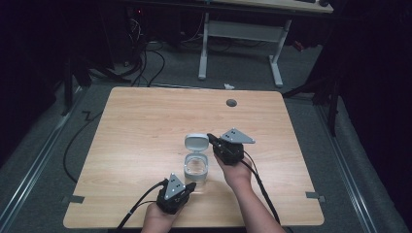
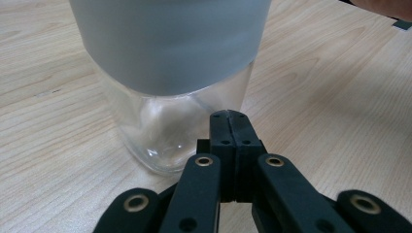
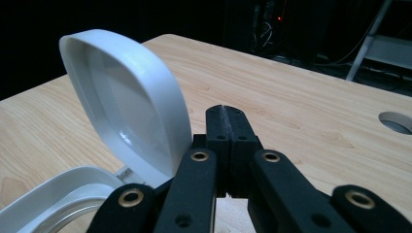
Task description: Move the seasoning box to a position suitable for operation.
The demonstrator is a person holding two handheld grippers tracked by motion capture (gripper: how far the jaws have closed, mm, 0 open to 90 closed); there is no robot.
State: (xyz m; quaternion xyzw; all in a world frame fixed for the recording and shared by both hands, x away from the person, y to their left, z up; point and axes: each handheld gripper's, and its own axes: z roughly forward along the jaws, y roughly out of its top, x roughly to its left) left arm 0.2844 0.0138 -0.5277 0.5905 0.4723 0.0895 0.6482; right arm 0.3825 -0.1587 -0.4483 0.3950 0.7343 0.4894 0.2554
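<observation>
A clear glass jar with a grey collar and a hinged grey lid (image 1: 196, 164) stands slightly toward six o'clock of the middle of the light wooden desk (image 1: 145, 126), its lid flipped open and standing up at the jar's twelve o'clock side.

The left tongs (image 1: 190, 186) sit at the jar's six o'clock, jaws pressed fully together with nothing between them. In the left gripper view their tip is just beside the glass base, low down; whether it touches I cannot tell.

The right tongs (image 1: 212, 139) are at the jar's two o'clock, beside the raised lid, jaws likewise closed tight and empty. In the right gripper view the lid's inner face (image 3: 127, 109) stands just beside the jaw tip.

The risks, as I judge them:
- A push on the lid from the right tongs could slide or tip the jar, since nothing grips it.
- The closed left tip offers only a point of bracing; the smooth glass could slip past it.
- A hard nudge could snap the lid shut or strain its hinge.
</observation>
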